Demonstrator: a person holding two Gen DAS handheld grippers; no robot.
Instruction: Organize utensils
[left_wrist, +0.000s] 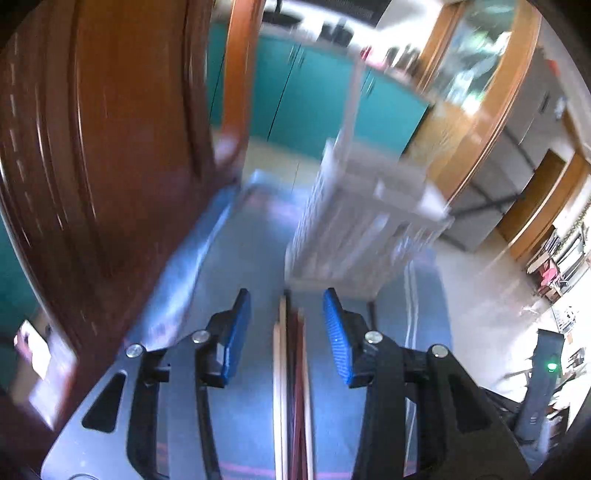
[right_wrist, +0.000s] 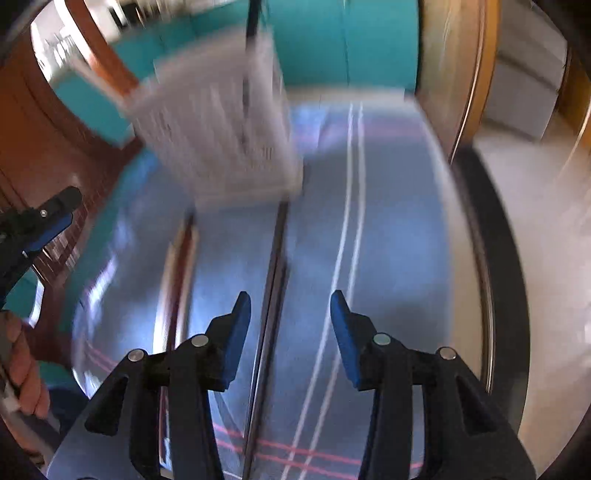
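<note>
Blue cloth (right_wrist: 388, 240) with white and pink stripes covers the table under both my tools; teal cupboards (left_wrist: 317, 96) and wooden door frames stand behind, all of it smeared by blur.

My left gripper (left_wrist: 287, 332) has its blue pads spread, touching nothing; a bundle of chopsticks (left_wrist: 291, 387), pale and dark red, lies on the cloth straight down the gap between the pads, running from the bottom edge toward the white slotted holder (left_wrist: 354, 229). That holder stands upright just past the fingertips, a little to the right, its base close to the far tips of the sticks; whether they touch it I cannot tell.

My right gripper (right_wrist: 290, 334) is likewise spread and pinches nothing; a single dark stick (right_wrist: 271, 295) lies lengthwise between its pads, slightly left of centre, pointing at the same holder (right_wrist: 221, 125), which has another dark stick standing in it. Left of that, the reddish bundle (right_wrist: 181, 273) lies on the cloth.

A dark wooden chair back (left_wrist: 110, 147) crowds the left side beside the table; my left hand (right_wrist: 22, 369) shows at the edge of the right view.
</note>
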